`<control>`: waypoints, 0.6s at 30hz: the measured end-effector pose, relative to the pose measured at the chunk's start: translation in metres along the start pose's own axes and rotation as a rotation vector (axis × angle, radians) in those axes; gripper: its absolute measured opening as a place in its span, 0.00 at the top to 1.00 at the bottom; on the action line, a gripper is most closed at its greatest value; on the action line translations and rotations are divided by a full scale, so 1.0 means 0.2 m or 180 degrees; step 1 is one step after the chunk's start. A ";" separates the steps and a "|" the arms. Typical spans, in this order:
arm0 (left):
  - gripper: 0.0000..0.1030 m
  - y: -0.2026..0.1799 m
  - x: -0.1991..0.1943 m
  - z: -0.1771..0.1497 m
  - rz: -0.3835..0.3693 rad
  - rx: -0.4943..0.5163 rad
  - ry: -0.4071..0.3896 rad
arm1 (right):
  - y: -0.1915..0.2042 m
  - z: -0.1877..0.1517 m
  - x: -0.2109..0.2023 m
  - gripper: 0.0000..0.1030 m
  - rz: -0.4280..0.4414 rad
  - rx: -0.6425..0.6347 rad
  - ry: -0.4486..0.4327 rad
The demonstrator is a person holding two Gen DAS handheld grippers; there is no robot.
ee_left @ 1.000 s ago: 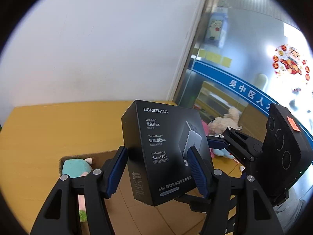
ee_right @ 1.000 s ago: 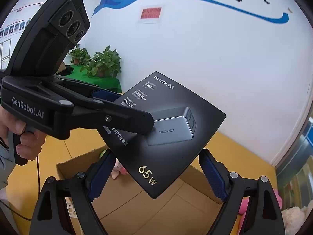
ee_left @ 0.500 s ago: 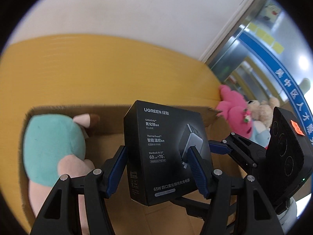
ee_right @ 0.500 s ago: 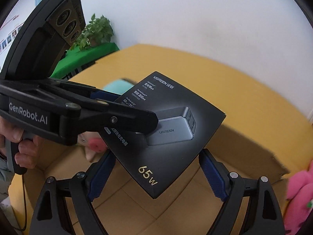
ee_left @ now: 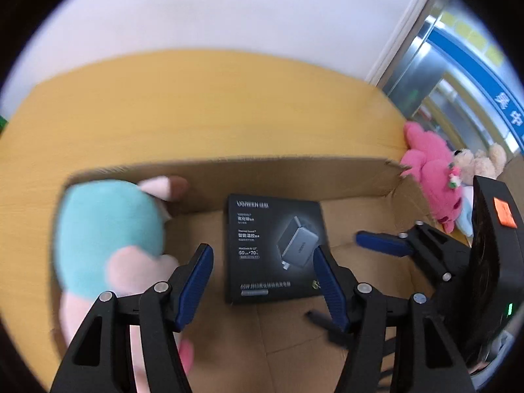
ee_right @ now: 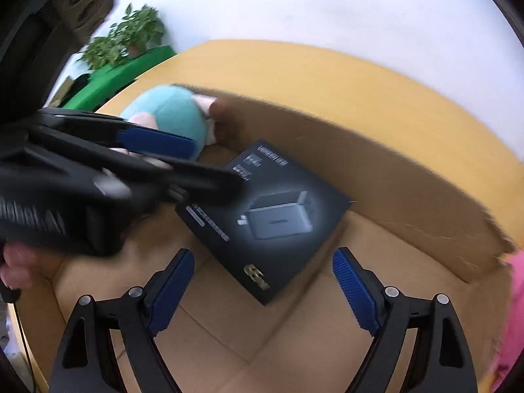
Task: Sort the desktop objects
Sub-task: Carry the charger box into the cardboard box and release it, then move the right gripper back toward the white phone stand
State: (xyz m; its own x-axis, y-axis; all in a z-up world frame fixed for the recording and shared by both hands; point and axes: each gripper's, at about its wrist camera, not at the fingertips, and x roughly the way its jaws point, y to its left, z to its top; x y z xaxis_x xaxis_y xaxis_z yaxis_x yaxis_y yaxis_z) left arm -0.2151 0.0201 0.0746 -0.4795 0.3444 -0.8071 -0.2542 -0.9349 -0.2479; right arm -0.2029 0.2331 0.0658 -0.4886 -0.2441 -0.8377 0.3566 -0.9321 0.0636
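"UGREEN" 65W charger box in carton

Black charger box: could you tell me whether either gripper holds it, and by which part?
Apparently nothing holds it: the charger box lies in the carton, left gripper and right gripper open.

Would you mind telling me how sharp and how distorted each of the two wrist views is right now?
Left wrist view: the teal plush and cardboard box rim are smeared by motion, while the charger box print stays partly legible; fisheye bends the table edge. Right wrist view: blur is heavier, smearing the left tongs and the charger box lettering; dark vignette rings both.
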 end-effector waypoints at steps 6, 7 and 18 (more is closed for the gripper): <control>0.35 -0.09 -0.46 -0.18 0.0008 0.0331 -0.0721 | 0.14 -0.24 -0.51 0.04 -0.0283 0.0091 -0.0505; 0.29 -0.13 -0.52 -0.20 0.0060 0.0382 -0.0827 | 0.19 -0.28 -0.61 0.01 -0.0362 0.0059 -0.0622; 0.96 -0.26 -0.84 -0.58 0.0132 0.0382 -0.1257 | 0.50 -0.64 -0.95 0.78 -0.0632 0.0051 -0.0929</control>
State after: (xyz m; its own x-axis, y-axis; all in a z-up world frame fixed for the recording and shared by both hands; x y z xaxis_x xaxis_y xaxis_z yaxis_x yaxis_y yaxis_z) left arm -0.0234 0.0011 0.1609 -0.7709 0.3350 -0.5417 -0.3128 -0.9400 -0.1362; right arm 0.0279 0.2213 0.1622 -0.7549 -0.1218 -0.6445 0.2206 -0.9725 -0.0746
